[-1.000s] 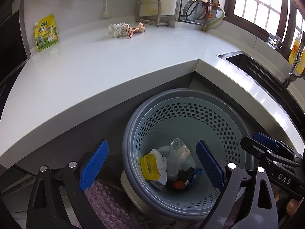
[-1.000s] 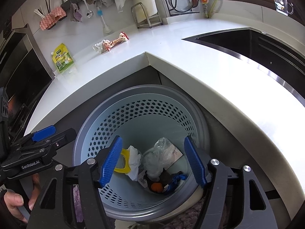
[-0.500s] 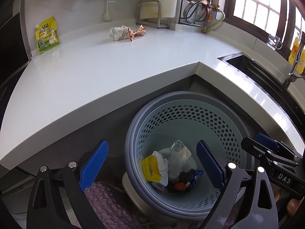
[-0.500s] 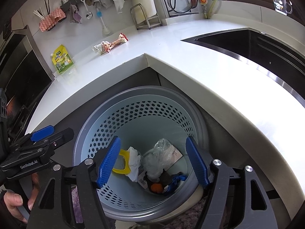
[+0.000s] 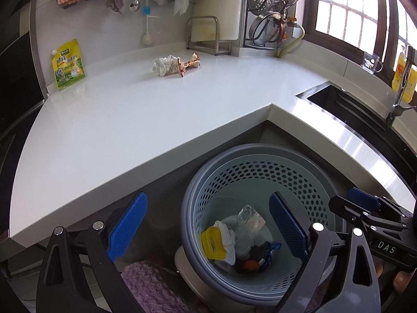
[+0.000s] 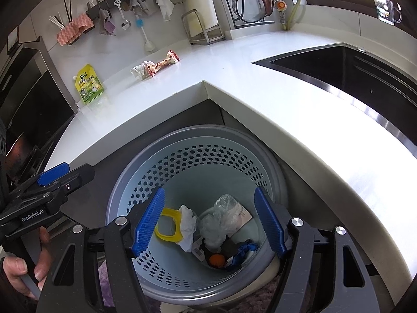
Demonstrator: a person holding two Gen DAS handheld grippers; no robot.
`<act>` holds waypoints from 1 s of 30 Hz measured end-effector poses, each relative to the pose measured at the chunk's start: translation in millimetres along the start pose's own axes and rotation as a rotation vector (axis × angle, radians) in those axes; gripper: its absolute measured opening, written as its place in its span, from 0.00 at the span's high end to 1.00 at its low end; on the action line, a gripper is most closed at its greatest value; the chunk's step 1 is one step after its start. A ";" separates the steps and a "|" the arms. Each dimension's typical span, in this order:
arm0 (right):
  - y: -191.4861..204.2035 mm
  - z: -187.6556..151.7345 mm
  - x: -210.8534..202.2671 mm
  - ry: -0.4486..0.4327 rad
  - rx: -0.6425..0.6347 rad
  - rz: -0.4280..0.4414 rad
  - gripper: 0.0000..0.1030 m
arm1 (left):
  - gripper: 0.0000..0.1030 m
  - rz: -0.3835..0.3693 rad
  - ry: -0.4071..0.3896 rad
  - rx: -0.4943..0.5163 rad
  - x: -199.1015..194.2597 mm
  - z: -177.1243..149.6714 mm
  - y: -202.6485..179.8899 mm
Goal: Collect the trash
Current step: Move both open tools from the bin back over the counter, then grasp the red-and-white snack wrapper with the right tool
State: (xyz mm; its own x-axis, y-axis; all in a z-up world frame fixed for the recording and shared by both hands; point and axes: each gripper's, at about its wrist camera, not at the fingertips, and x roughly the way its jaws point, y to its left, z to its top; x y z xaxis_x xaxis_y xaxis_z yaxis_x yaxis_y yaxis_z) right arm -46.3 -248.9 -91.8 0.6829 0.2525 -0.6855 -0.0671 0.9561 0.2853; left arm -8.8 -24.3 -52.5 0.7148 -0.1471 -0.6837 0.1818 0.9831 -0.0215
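Observation:
A grey-blue perforated waste basket (image 5: 316, 180) (image 6: 166, 151) stands on the floor under the counter corner. It holds a yellow plastic piece (image 5: 212, 242) (image 6: 169, 224), white tissue, clear plastic wrap (image 6: 221, 216) and an orange bit. On the white counter (image 5: 130, 120) lie a crumpled tissue (image 5: 164, 65) (image 6: 139, 70) and a snack wrapper (image 5: 189, 62) (image 6: 166, 61) side by side. My left gripper (image 5: 208, 225) is open and empty above the basket's left rim. My right gripper (image 6: 209, 221) is open and empty over the basket.
A yellow-green pouch (image 5: 67, 64) (image 6: 88, 83) leans at the counter's back left. A metal rack (image 5: 208, 36), hanging utensils and cloths line the back wall. A dark sink (image 6: 351, 70) is at right. A purple mat (image 5: 151, 287) lies on the floor.
Both grippers have risen and tilted up slightly; the basket sits lower in both views and more of the back wall shows. Both stay open and empty.

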 end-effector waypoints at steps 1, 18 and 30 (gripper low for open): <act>1.2 2.4 -0.8 -0.003 -0.002 0.004 0.34 | 0.10 0.004 -0.010 0.007 -2.2 2.6 0.5; 31.8 88.2 21.5 -0.034 -0.084 0.086 0.31 | 0.06 0.062 -0.116 -0.020 -1.2 81.6 45.7; 67.5 177.5 91.7 0.023 -0.101 0.052 0.31 | 0.06 0.159 -0.144 -0.064 59.8 143.0 92.9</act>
State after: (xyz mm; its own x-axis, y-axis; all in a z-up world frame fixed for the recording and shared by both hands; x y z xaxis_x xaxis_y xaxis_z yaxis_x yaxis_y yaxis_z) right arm 140.9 -187.7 -16.5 0.6598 0.3043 -0.6870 -0.1757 0.9515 0.2526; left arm 147.3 42.6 9.0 0.8208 0.0011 -0.5712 0.0189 0.9994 0.0290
